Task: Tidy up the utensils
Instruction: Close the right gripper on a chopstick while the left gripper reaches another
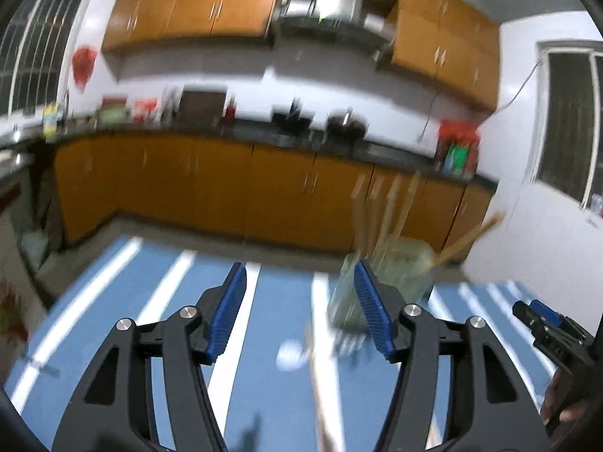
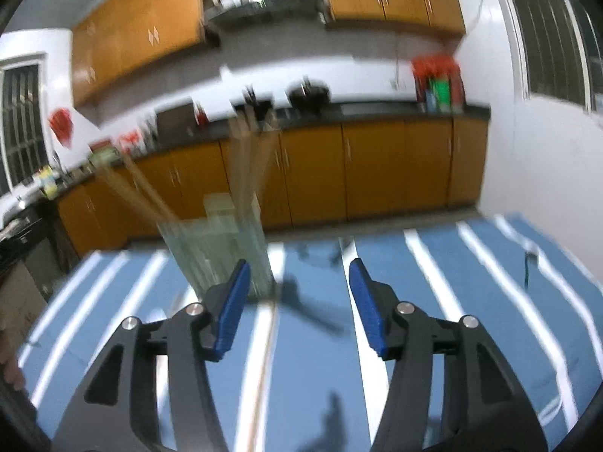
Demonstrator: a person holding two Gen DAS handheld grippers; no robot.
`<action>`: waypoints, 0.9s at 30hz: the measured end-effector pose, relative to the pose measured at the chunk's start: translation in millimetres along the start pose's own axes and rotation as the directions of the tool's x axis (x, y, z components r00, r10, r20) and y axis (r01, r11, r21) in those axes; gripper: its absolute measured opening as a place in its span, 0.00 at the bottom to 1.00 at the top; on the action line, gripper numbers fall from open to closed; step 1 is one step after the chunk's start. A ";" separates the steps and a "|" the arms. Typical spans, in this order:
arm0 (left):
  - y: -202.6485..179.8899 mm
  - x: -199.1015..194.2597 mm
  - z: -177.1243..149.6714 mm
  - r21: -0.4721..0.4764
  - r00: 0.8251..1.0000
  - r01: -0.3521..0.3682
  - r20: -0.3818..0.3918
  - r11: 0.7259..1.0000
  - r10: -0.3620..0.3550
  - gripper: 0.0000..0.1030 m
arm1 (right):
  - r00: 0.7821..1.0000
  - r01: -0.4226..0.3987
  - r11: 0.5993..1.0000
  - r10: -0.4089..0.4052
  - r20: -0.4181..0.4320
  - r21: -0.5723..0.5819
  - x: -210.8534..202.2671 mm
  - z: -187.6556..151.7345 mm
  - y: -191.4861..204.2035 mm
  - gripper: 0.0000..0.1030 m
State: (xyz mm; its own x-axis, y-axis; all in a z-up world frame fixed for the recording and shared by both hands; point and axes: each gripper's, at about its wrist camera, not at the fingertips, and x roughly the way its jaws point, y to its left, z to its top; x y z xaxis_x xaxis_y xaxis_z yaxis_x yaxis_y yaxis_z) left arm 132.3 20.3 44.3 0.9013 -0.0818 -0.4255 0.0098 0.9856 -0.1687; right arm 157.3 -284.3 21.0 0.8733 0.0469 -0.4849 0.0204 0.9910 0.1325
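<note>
I have both tools spread and empty over the blue-and-white striped counter [image 2: 444, 301]. The left tool [image 1: 299, 310] has nothing between its blue pads, and the right tool [image 2: 299, 307] is the same; neither presses on anything.

The pale green holder [image 2: 222, 252] stands upright on the counter with several wooden chopsticks [image 2: 245, 158] fanned out of its top. From the right tool it sits ahead and to the left, just beyond the left fingertip. From the left tool it sits ahead and to the right, partly hidden behind the right pad.

A loose chopstick [image 2: 264, 369] lies flat on the counter, its long axis running nearly straight away from me toward the base of the holder. In the right wrist view it lies under the gap, closer to the left pad. In the left wrist view the same stick is a blurred streak under the gap, with a white spoon-like thing [image 1: 290, 354] beside it that I cannot make out clearly.

I judge the right tool nearer and better aligned. The stick runs lengthwise between the pads, so they would pinch across its width.
</note>
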 end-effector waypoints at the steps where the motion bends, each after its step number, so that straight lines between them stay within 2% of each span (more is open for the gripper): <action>1: 5.8 6.5 -13.7 -0.008 0.999 -0.011 -0.052 1.000 0.011 0.58 | 0.999 0.007 1.000 -0.007 -0.042 0.010 6.2 -10.9 -2.0 0.52; 4: 15.0 21.0 -42.8 -0.014 0.985 -0.047 -0.167 0.999 0.044 0.58 | 0.987 0.001 1.000 0.003 -0.162 0.025 21.9 -47.5 -3.6 0.51; 6: 17.4 29.1 -61.5 -0.007 0.971 -0.061 -0.231 0.998 0.058 0.58 | 0.974 -0.035 0.999 0.039 -0.224 0.019 28.3 -67.3 5.8 0.39; 10: 5.4 38.8 -86.6 0.036 0.951 -0.038 -0.306 0.999 0.047 0.58 | 0.947 -0.090 0.996 0.094 -0.308 0.027 36.9 -88.6 20.1 0.26; 14: -3.7 44.4 -93.7 0.057 0.942 -0.005 -0.335 0.998 0.024 0.56 | 0.934 -0.113 0.994 0.107 -0.342 0.002 41.8 -97.3 38.1 0.20; 16: -6.5 47.9 -96.7 0.065 0.936 0.000 -0.352 0.998 0.023 0.48 | 0.928 -0.113 0.994 0.104 -0.357 -0.006 45.3 -100.4 41.9 0.18; 21: -10.9 55.1 -108.2 0.063 0.916 0.014 -0.402 0.998 0.013 0.40 | 0.921 -0.110 0.994 0.097 -0.377 -0.013 52.4 -105.3 44.1 0.18; 27: -19.4 60.7 -115.1 0.067 0.903 0.033 -0.429 0.997 -0.001 0.38 | 0.917 -0.105 0.994 0.081 -0.391 -0.040 57.5 -110.0 49.1 0.13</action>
State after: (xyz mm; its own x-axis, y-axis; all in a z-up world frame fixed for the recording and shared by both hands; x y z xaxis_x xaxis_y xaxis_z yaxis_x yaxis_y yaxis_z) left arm 137.0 -20.9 -80.6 0.6286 -0.1379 -0.7654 0.0682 0.9901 -0.1223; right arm 154.9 -219.2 -95.6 0.6117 0.1724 -0.7721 -0.0910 0.9848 0.1478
